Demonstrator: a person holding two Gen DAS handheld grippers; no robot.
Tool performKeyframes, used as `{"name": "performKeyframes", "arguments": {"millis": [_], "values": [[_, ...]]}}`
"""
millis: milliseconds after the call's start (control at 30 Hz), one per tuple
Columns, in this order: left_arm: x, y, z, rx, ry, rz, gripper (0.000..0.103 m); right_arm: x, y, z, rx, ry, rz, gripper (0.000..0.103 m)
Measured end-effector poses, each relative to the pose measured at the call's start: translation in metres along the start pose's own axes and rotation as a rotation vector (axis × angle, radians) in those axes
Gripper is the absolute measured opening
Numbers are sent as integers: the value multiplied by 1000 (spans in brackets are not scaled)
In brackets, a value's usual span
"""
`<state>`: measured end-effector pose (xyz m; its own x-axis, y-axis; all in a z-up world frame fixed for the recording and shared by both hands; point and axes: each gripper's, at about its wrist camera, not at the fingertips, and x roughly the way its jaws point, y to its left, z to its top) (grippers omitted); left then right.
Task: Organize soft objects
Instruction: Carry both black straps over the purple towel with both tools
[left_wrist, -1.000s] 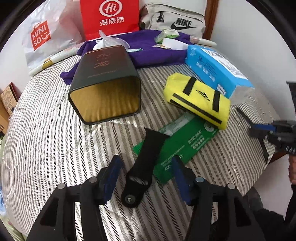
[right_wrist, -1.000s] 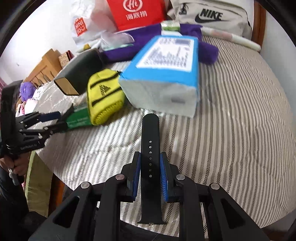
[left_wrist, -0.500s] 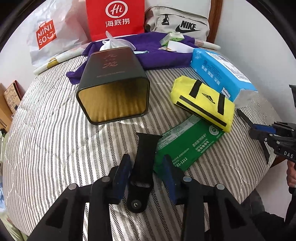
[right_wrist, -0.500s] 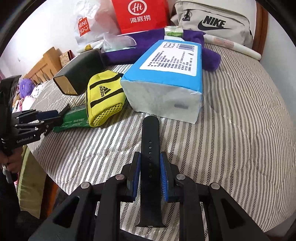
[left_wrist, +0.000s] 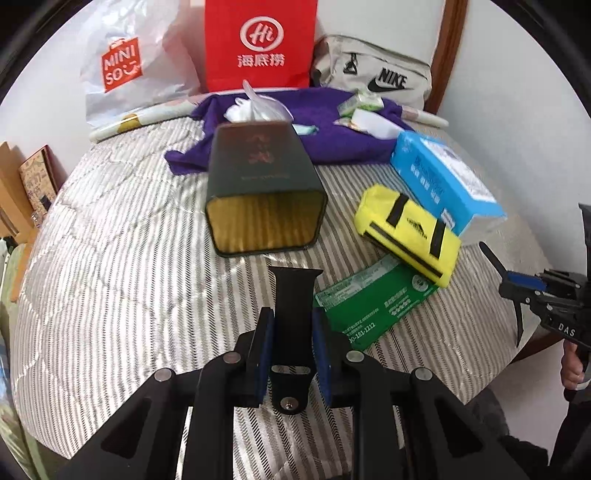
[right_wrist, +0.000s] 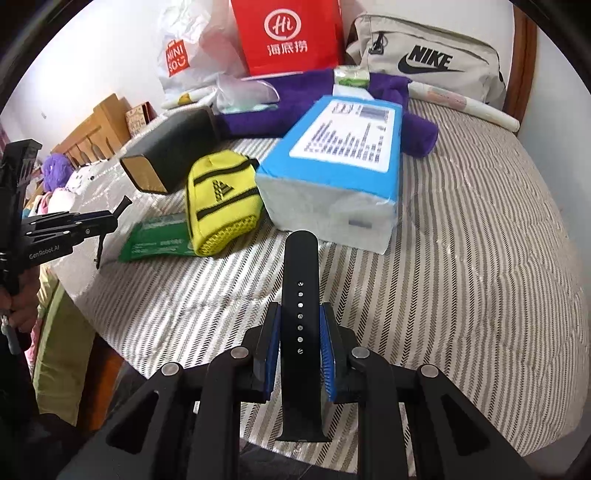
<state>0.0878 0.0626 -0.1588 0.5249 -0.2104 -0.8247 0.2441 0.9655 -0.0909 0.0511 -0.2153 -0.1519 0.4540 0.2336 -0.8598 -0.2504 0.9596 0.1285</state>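
A short black watch strap (left_wrist: 295, 291) with a buckle pin end sits between the blue pads of my left gripper (left_wrist: 293, 325). The jaws are closing, the pads press its sides, and it is raised off the striped bedspread (left_wrist: 110, 258). My right gripper (right_wrist: 300, 321) is shut on a longer black strap (right_wrist: 301, 266) with a row of holes, which points forward above the bed. In the left wrist view the right gripper (left_wrist: 506, 291) shows at the right edge. In the right wrist view the left gripper (right_wrist: 110, 221) shows at the left edge.
A dark tin box (left_wrist: 262, 192) lies on its side, open end toward me. Right of it lie a yellow pouch (left_wrist: 406, 236), a green packet (left_wrist: 373, 306) and a blue tissue pack (left_wrist: 443, 177). Behind them are a purple cloth (left_wrist: 321, 122), a red bag (left_wrist: 258, 44) and a Nike bag (left_wrist: 376, 77).
My left gripper went from open around the short strap to shut on it and lifted it slightly. The right gripper kept its hold on the long strap and hardly moved.
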Motion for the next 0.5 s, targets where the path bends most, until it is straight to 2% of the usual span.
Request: {"name": "performKeyframes", "arguments": {"millis": [300, 500], "values": [[-31, 6, 18, -43, -59, -3, 20, -29, 5, 11, -26, -33, 49, 20], [-39, 11, 37, -77, -82, 0, 20, -41, 7, 31, -56, -61, 99, 20]]}}
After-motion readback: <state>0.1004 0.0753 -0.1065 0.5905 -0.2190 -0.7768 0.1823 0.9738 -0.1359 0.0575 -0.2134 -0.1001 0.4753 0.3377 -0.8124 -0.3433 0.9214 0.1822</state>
